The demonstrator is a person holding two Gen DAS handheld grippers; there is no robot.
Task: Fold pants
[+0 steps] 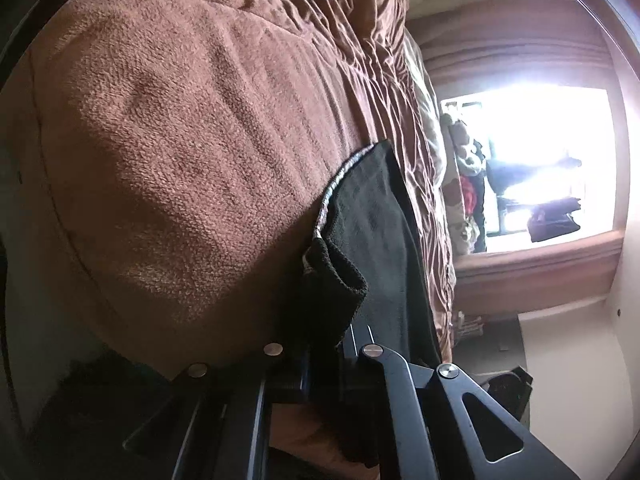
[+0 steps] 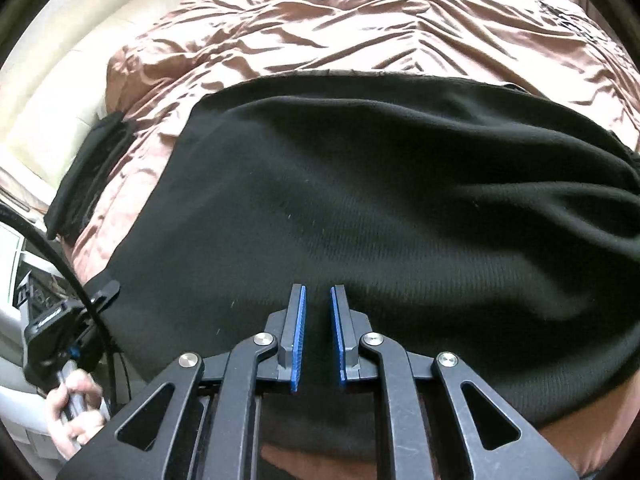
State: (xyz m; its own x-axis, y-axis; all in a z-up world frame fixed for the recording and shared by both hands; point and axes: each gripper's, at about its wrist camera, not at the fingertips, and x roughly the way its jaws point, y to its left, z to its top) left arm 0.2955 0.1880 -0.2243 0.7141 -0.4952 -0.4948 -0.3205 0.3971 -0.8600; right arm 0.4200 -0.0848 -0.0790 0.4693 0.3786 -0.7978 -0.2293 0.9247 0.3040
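Rumpled pinkish-brown satin bedding [image 2: 320, 20] fills the top of the right wrist view, and the black knit pants [image 2: 360, 200] lie spread across it through the middle of the frame. At lower centre the right gripper [image 2: 318, 300] hovers over them, blue pads [image 2: 299, 336] parted and empty. In the left wrist view, the left gripper [image 1: 340, 320] is clamped on the pants' ribbed cuff [image 1: 332, 280] at lower centre; no writing is legible.

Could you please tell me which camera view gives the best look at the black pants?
The right wrist view: the black knit pants spread broadly across the wrinkled pink bedspread, with the right tongs slightly open above them. The left wrist view shows only a bunched edge at the left tongs.
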